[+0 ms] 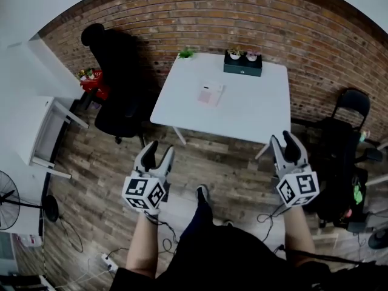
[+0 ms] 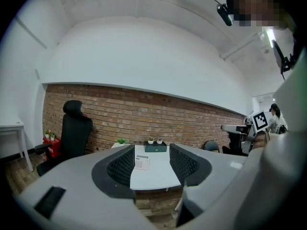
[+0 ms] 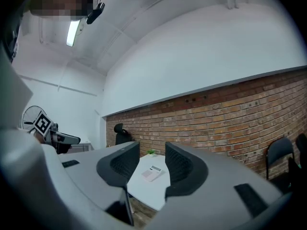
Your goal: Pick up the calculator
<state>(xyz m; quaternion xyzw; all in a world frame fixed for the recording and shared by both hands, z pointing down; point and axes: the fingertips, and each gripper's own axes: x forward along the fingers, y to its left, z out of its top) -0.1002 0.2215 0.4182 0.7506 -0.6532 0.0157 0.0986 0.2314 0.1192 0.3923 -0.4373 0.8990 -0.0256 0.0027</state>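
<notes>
Fan: we see a black standing fan (image 1: 8, 200) at the far left edge, on the wooden floor (image 1: 97, 180).
Desk: a white desk (image 1: 37, 129) stands just right of the fan.
Office chair: a black office chair (image 1: 118, 83) sits by the brick wall (image 1: 200, 23), left of the table.
Left gripper: we hold the left gripper (image 1: 161, 149) over the floor, on the near side of the table's left corner. Its jaws are spread wide with nothing between the pads. In the left gripper view we see the table and the calculator far off through the gap.
Table: the white table (image 1: 260, 111) stands with its far edge toward the brick wall.
Calculator: the pale calculator (image 1: 210, 94) lies flat on the table, a little left of the middle. It is well apart from both grippers.
Plant: a small green plant (image 1: 186, 54) sits at the table's far left corner.
Box: a dark box (image 1: 242, 68) on the far edge carries 2 small potted plants.
Right gripper: we hold the right gripper (image 1: 282, 139) just beside the table's near right corner. Its jaws are spread and empty.
Folding chair: a black chair (image 1: 351, 105) stands at the right by the wall.
</notes>
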